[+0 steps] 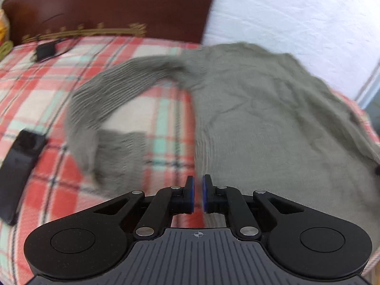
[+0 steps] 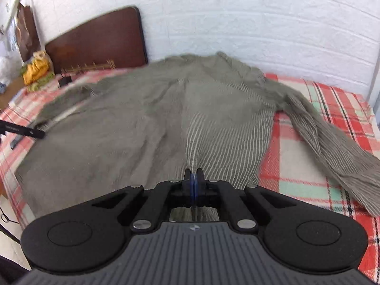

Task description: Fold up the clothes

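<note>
While pinched shut on the striped hem fabric, right gripper [image 2: 194, 178] over the near edge of the plaid bed [image 2: 332, 109], left gripper [image 1: 198, 185] slightly parted and empty above the grey sweater [image 1: 261, 109], spread flat toward the headboard [image 1: 114, 4], sleeves out sideways.

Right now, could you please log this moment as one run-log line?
step: fold clothes | right gripper: shut on shirt hem | left gripper: nearly closed, at shirt edge | sleeves: unfolded

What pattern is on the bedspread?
Red, white and mint-green plaid bedspread, shown best in the right wrist view.
</note>
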`<action>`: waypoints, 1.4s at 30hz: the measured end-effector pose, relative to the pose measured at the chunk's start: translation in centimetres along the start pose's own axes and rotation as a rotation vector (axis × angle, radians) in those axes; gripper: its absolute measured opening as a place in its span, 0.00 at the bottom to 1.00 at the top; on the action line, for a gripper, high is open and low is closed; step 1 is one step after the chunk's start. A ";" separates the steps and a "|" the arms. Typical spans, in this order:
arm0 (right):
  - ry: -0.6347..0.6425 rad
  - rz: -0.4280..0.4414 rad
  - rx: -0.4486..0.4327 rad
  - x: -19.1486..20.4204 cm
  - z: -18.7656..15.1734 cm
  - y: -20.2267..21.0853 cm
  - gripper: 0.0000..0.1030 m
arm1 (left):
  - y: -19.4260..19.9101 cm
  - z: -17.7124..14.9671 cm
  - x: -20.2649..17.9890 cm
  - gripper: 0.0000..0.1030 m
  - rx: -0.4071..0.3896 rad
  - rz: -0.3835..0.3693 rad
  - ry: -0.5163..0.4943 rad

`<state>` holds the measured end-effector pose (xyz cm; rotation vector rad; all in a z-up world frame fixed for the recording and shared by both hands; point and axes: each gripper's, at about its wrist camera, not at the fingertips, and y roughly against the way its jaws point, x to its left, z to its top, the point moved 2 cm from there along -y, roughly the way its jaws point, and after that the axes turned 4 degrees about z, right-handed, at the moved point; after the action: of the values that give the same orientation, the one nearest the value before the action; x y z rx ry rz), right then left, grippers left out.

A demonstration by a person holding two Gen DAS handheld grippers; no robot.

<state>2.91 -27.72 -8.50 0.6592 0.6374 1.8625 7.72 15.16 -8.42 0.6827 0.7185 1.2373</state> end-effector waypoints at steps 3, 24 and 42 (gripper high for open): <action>-0.027 -0.019 0.043 -0.4 -1.0 -1.0 0.09 | -0.5 -1.2 1.3 0.26 0.048 0.042 0.026; -0.352 -0.026 -0.093 -2.3 -10.5 9.9 0.48 | 5.4 -9.6 -4.5 0.75 0.093 -0.247 0.000; -0.466 0.251 -0.041 0.8 -11.6 7.0 0.41 | 3.8 -11.3 -7.4 0.56 0.067 -0.318 0.147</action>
<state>-9.82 -30.93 -11.77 1.1424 0.2188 1.8481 -4.76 9.51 -11.39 0.5108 0.9548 0.9801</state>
